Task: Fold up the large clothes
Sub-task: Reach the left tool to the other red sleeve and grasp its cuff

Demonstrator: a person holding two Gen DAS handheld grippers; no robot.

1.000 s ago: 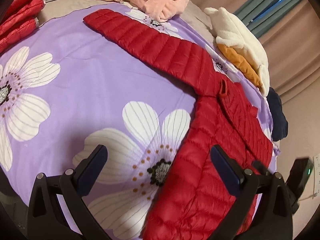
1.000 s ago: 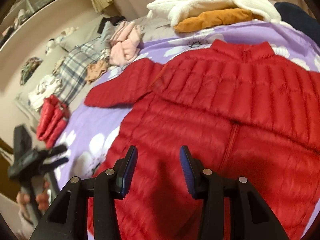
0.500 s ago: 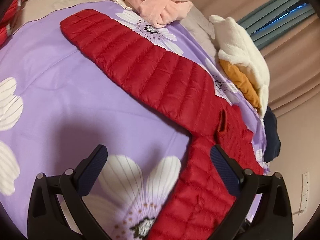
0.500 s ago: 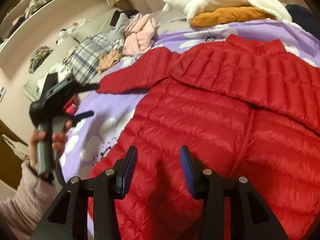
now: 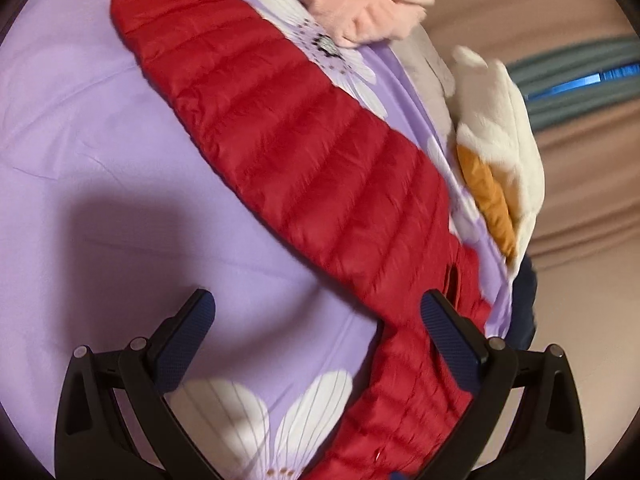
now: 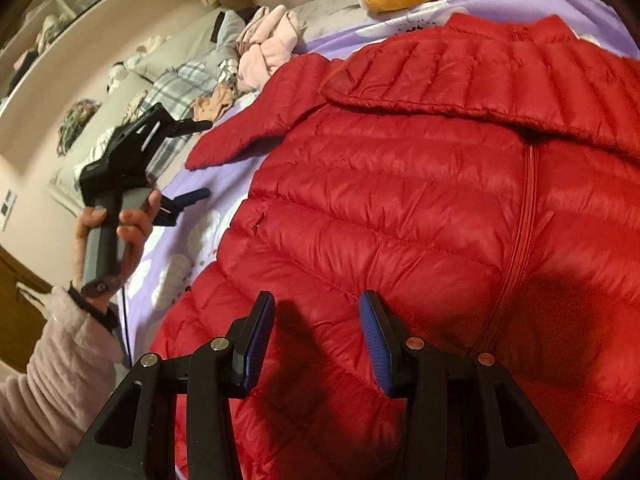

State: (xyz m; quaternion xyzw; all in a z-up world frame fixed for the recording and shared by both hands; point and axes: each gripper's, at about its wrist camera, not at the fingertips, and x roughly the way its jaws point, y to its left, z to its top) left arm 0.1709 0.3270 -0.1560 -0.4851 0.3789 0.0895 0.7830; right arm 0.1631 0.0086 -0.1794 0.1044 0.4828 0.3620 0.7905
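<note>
Left hand-held gripper (image 5: 316, 320) agape, jacket (image 5: 304, 152) hem cropped

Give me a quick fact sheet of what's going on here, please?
garment: red quilted puffer jacket, spread front-up, zipper closed
one sleeve: folded across the chest
other sleeve: stretched out flat
surface: purple bedspread with white flowers
left tool: open, hovering near the outstretched sleeve, holding nothing
right tool: open, above the jacket's lower front
nearby: pink clothes pile, white fleece over orange cloth
</note>
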